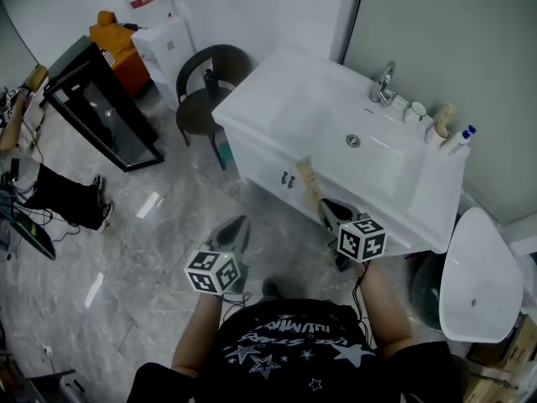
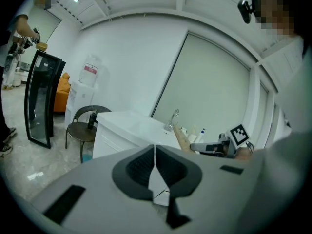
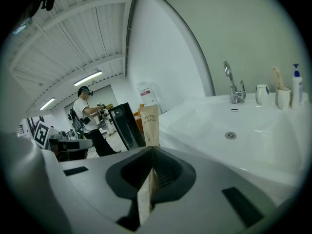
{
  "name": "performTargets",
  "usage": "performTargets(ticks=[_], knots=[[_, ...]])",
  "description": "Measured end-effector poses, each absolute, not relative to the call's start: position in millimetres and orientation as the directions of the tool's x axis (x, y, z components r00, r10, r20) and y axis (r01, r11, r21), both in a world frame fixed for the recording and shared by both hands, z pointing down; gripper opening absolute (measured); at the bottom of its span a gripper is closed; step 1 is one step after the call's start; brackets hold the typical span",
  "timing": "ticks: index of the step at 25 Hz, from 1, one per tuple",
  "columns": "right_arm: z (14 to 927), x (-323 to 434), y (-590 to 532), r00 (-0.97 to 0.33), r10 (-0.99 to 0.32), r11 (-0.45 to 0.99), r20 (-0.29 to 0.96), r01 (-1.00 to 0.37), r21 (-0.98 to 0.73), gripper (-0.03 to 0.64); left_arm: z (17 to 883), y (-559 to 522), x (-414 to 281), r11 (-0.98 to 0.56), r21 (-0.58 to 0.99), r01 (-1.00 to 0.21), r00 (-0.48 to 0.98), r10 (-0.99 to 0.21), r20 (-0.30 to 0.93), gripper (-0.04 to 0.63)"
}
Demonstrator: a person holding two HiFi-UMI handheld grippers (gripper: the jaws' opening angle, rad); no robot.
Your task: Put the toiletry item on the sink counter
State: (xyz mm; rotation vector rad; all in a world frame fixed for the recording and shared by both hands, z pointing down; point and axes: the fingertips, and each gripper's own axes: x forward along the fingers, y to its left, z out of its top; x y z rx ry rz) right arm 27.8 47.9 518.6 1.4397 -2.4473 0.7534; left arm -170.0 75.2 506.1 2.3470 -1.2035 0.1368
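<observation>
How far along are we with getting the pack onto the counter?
Done: right gripper is shut on the pack. In hand: pack held near the counter front edge, not yet on it. To do: set it down, release. Left gripper is shut, empty.

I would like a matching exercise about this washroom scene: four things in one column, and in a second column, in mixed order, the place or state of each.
Things:
1. toothbrush box
2. faucet
3. left gripper
4. dark chair

Places or states:
A. shut, with nothing between its jaws
B. standing beside the end of the sink counter
C. clamped in the right gripper
D. at the back of the sink counter

Pairs: 1-C, 2-D, 3-A, 4-B.
</observation>
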Motion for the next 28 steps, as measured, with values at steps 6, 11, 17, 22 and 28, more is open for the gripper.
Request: performTargets(ticks=[6, 11, 17, 22, 28], knots=[[518, 4, 37, -0.491, -0.762, 0.383, 0.423, -0.868, -0.317, 0.017, 510, 59, -189, -0.521, 0.368, -0.770, 0.630, -0.711, 0.311, 0.023], [521, 7, 30, -0.465, -0.764, 0.373, 0.448, -0.884, -0.282, 0.017, 511, 46, -187, -0.537, 0.375, -0.756, 0.647, -0.701, 0.300, 0.023], [524, 18, 0, -0.465, -0.766, 0.376, 0.444, -0.884, -0.278, 0.017, 513, 27, -178, -0.535, 0.370, -0.759, 0.643, -0.702, 0.305, 0.023], [521, 22, -49, -0.492, -0.760, 0.406, 0.424, -0.869, -0.282, 0.017, 514, -6, -175, -0.514, 0.347, -0.784, 0.614, -0.721, 0.320, 0.023], [512, 38, -118, -0.520, -0.748, 0.434, 0.412, -0.854, -0.288, 0.017, 514, -69, -156, -0.504, 0.343, -0.793, 0.604, -0.726, 0.329, 0.023]])
